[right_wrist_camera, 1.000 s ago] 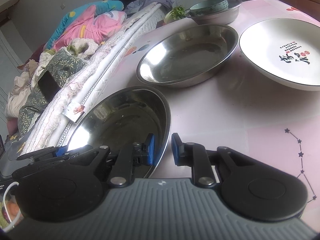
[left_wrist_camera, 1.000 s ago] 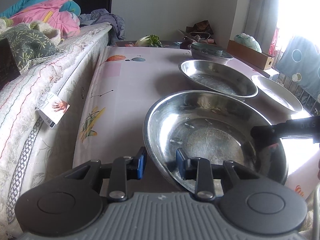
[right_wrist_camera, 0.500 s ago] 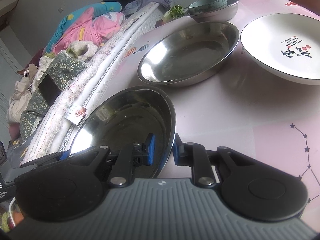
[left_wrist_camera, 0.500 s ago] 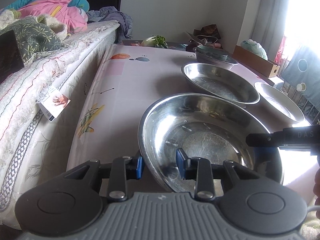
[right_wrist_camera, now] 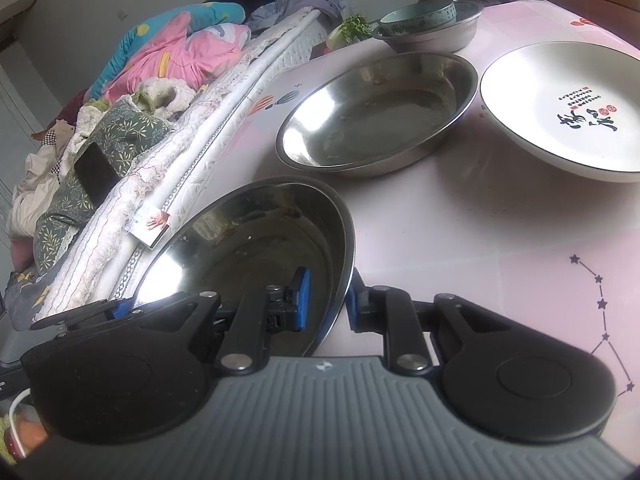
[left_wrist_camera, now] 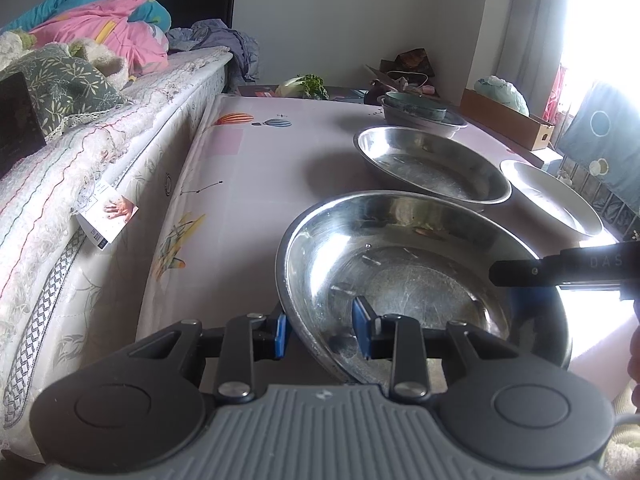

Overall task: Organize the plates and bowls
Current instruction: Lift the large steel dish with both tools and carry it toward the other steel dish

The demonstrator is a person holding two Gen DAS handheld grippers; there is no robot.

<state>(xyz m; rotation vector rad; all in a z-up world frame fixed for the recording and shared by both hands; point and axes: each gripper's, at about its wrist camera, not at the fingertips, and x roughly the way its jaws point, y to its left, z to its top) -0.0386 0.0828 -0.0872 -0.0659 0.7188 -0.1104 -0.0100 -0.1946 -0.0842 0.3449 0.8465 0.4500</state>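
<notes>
At six o'clock on the pink table (right_wrist_camera: 460, 216), both grippers, the left gripper (left_wrist_camera: 320, 330) and right gripper (right_wrist_camera: 326, 300), pinch the near steel bowl (left_wrist_camera: 420, 276) by opposite rims, so lift level and together toward the twelve-o'clock steel bowl (right_wrist_camera: 376, 120).

This is a lived-in bedroom of a home, doubling as an eating space. Along the left of both views runs a bed (left_wrist_camera: 120, 152) with a quilted mattress edge, piled at the upper left with a pink and blue duvet (left_wrist_camera: 104, 28), a green leaf-print pillow (right_wrist_camera: 116, 132) and crumpled clothes (left_wrist_camera: 224, 44). Pushed against the bed stands a desk (left_wrist_camera: 248, 168) under a pink cloth printed with balloons and star patterns, carrying steel basins (right_wrist_camera: 376, 116) and a white plate (right_wrist_camera: 560, 108). At the right of the left view hangs a curtain (left_wrist_camera: 524, 20) beside a bright window (left_wrist_camera: 604, 16); a cardboard box (left_wrist_camera: 508, 120) sits nearby.
</notes>
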